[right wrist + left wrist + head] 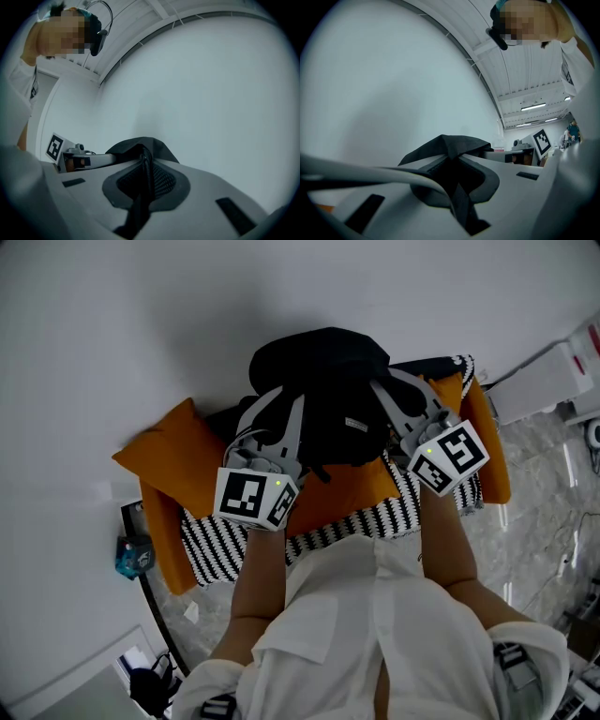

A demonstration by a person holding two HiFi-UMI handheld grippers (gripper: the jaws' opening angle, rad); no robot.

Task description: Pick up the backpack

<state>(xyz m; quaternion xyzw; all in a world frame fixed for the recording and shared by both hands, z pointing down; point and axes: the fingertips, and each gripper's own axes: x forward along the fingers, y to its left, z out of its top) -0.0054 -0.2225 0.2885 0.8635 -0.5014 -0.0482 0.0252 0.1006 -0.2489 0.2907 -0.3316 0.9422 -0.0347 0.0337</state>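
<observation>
The black backpack (322,390) hangs between my two grippers, above an orange seat. My left gripper (279,418) is shut on black fabric at the pack's left side; in the left gripper view a dark strap (457,187) is pinched between the grey fingers (492,176), with the pack's bunched fabric (450,142) just beyond. My right gripper (398,397) is shut on the pack's right side. The right gripper view shows black mesh and a fabric fold (144,178) squeezed between its pads, the backpack (136,146) rising behind. The pack's lower part is hidden.
Under the pack lie orange cushions (173,454) and a black-and-white striped cover (361,519). A white wall fills the back. Marbled floor (534,521) and a white unit (553,381) are at the right, a small blue object (133,555) at the left.
</observation>
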